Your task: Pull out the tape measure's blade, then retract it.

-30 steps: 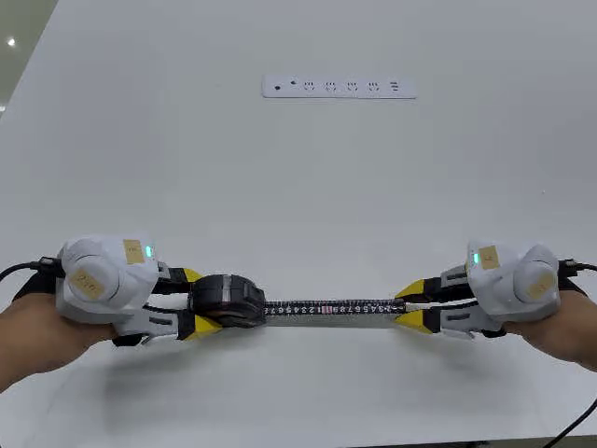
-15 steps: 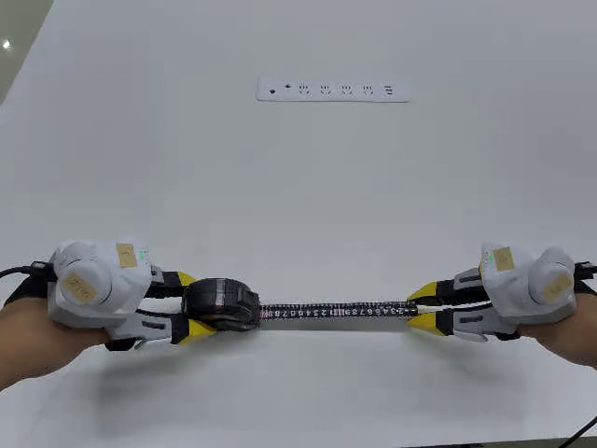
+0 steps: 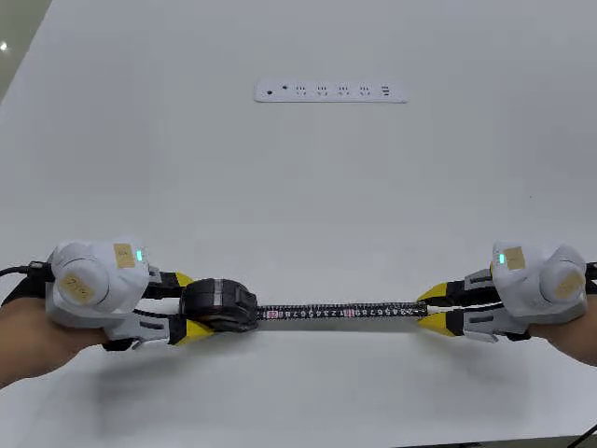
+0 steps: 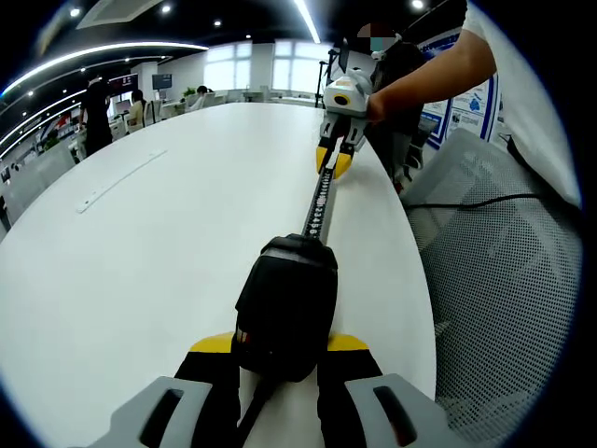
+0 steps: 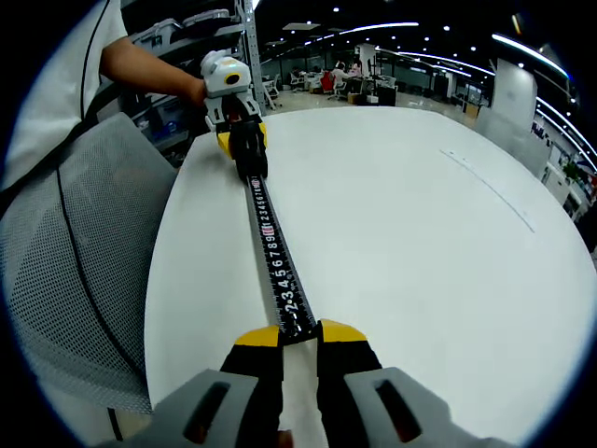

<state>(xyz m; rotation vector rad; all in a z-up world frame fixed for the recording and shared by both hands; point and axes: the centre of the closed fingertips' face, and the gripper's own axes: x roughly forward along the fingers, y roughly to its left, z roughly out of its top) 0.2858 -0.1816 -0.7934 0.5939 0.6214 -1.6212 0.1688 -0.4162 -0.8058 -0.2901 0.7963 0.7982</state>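
Over the preceding second the right gripper [image 3: 431,308] had drawn farther from the left gripper [image 3: 191,303], baring more blade [image 3: 340,311] between them. The pull-out was therefore judged under way, with retraction not yet begun. The left jaws were clamped on the tape measure [image 3: 219,303], a black case, and the right jaws were pinched on the blade's tip. The blade, dark with pale numerals, ran straight and low over the white table [image 3: 298,187] near its front edge.
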